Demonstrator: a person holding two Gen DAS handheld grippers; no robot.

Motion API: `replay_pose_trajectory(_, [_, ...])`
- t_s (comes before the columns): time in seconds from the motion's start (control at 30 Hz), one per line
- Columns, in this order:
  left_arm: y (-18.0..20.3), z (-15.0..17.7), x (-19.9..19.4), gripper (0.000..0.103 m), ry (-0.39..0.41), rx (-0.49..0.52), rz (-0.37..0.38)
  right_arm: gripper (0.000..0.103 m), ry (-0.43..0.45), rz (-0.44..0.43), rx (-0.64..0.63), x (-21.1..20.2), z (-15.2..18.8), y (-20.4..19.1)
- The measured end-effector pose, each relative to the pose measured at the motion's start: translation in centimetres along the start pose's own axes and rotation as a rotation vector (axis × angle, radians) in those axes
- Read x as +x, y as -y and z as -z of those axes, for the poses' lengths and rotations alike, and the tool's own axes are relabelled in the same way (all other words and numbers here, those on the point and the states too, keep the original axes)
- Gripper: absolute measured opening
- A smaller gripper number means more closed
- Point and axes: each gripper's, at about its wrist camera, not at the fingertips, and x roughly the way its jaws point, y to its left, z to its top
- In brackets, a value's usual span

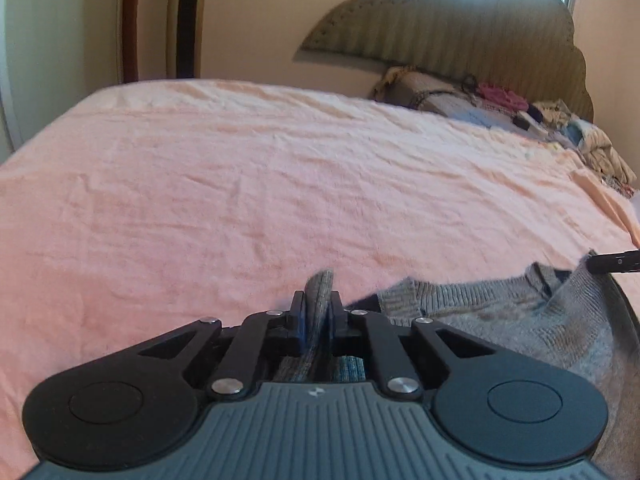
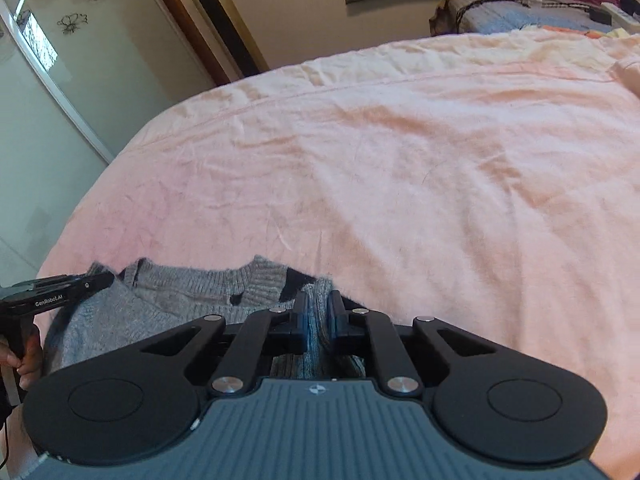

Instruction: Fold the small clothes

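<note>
A small grey knit sweater (image 1: 500, 312) with a ribbed collar is stretched between the two grippers over a pink bedspread (image 1: 240, 184). My left gripper (image 1: 319, 306) is shut on a bunched edge of the sweater, which sticks up between its pads. My right gripper (image 2: 318, 312) is shut on the other shoulder of the sweater (image 2: 176, 304). The right gripper's tip (image 1: 612, 262) shows at the right edge of the left wrist view. The left gripper (image 2: 60, 288) shows at the left of the right wrist view, with a hand (image 2: 24, 356) on its handle.
The pink bedspread (image 2: 400, 160) spreads wide beyond the sweater. A pile of clothes and pillows (image 1: 500, 108) lies by the headboard (image 1: 460, 28) at the far right. A mirrored wardrobe door (image 2: 48, 120) stands beyond the bed's left edge.
</note>
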Motion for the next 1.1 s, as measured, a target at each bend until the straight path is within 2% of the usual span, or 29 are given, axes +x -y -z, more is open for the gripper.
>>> replay_pose_trajectory(0.07, [-0.8, -0.7, -1.3, 0.009, 0.068, -0.032, -0.001, 0.014, 0.105, -0.033, 0.040, -2.2, -0.6, 0.6])
replay_pose_trajectory(0.13, [-1.8, -0.5, -0.3, 0.009, 0.034, -0.058, -0.044, 0.014, 0.173, -0.068, 0.101, -3.6, -0.4, 2.0])
replay_pose_trajectory(0.17, [-2.0, 0.0, 1.0, 0.009, -0.013, -0.055, -0.079, 0.014, 0.164, -0.052, 0.131, -3.2, -0.2, 2.9])
replay_pose_trajectory(0.2, [-2.0, 0.6, 1.7, 0.011, -0.025, -0.042, -0.098, 0.014, 0.138, -0.014, 0.146, -2.3, 0.1, 3.5])
replay_pose_trajectory(0.23, [-1.5, 1.0, 1.5, 0.013, 0.004, -0.010, -0.125, 0.014, 0.102, 0.017, 0.165, -1.1, 0.5, 4.3])
replay_pose_trajectory(0.27, [-1.1, 1.0, 1.2, 0.016, 0.000, 0.005, -0.146, 0.014, 0.079, 0.026, 0.183, 0.0, 1.1, 4.7])
replay_pose_trajectory(0.3, [-0.7, 0.9, 0.5, 0.019, 0.002, 0.006, -0.164, 0.013, 0.107, 0.019, 0.196, 0.1, 1.5, 4.8])
replay_pose_trajectory(0.33, [-0.4, 0.7, -0.4, 0.022, 0.023, 0.009, -0.181, 0.018, 0.115, 0.020, 0.222, 0.0, 1.6, 4.7])
replay_pose_trajectory(0.4, [0.3, 0.4, -3.2, 0.026, 0.117, 0.001, -0.218, 0.025, 0.153, 0.008, 0.263, -1.4, 1.7, 4.3])
replay_pose_trajectory(0.43, [0.7, 0.4, -4.4, 0.038, 0.159, -0.024, -0.196, 0.034, 0.191, 0.020, 0.260, -2.5, 1.6, 3.9])
replay_pose_trajectory(0.47, [1.3, 0.3, -5.3, 0.064, 0.190, -0.044, -0.138, 0.038, 0.236, 0.026, 0.255, -3.8, 1.6, 3.2])
replay_pose_trajectory(0.53, [3.2, 0.4, -5.5, 0.088, 0.193, -0.041, -0.056, 0.049, 0.284, -0.019, 0.236, -5.3, 1.9, 1.3])
replay_pose_trajectory(0.6, [5.4, 0.9, -3.9, 0.088, 0.139, 0.011, -0.015, 0.057, 0.233, -0.056, 0.189, -4.5, 2.5, -1.2])
replay_pose_trajectory(0.63, [6.0, 1.4, -2.7, 0.088, 0.094, 0.035, -0.027, 0.061, 0.210, -0.030, 0.147, -3.6, 2.9, -2.4])
replay_pose_trajectory(0.7, [5.5, 2.7, 0.4, 0.088, -0.029, 0.048, -0.114, 0.065, 0.172, 0.093, 0.052, -1.2, 4.2, -3.9])
replay_pose_trajectory(0.73, [4.6, 3.6, 0.6, 0.090, 0.014, 0.062, -0.106, 0.064, 0.145, 0.154, 0.038, -0.1, 4.7, -3.7])
replay_pose_trajectory(0.77, [3.6, 3.5, 0.4, 0.091, 0.012, 0.035, -0.068, 0.063, 0.207, 0.175, -0.017, -0.2, 5.7, -3.2])
replay_pose_trajectory(0.8, [3.2, 3.4, 0.5, 0.091, 0.012, 0.027, -0.082, 0.064, 0.231, 0.164, -0.054, -0.3, 6.3, -2.6])
replay_pose_trajectory(0.87, [3.4, 3.2, 0.9, 0.092, 0.003, 0.050, -0.122, 0.063, 0.251, 0.121, -0.008, -0.7, 6.2, -1.4])
replay_pose_trajectory(0.9, [3.8, 3.0, 1.1, 0.092, -0.001, 0.073, -0.148, 0.063, 0.251, 0.135, -0.015, -0.5, 6.1, -1.5])
replay_pose_trajectory(0.97, [5.3, 3.3, -0.2, 0.091, 0.014, 0.117, -0.249, 0.063, 0.232, 0.199, -0.084, -0.1, 5.9, -3.0])
replay_pose_trajectory(1.0, [5.8, 3.6, -1.3, 0.091, 0.020, 0.113, -0.263, 0.063, 0.229, 0.230, -0.088, -0.3, 5.9, -3.5])
replay_pose_trajectory(1.07, [6.6, 4.7, -4.1, 0.092, 0.043, 0.085, -0.153, 0.067, 0.242, 0.264, -0.024, -2.3, 6.5, -4.9])
replay_pose_trajectory(1.1, [7.2, 5.4, -4.8, 0.092, 0.047, 0.093, -0.121, 0.067, 0.260, 0.225, -0.037, -3.3, 7.2, -5.9])
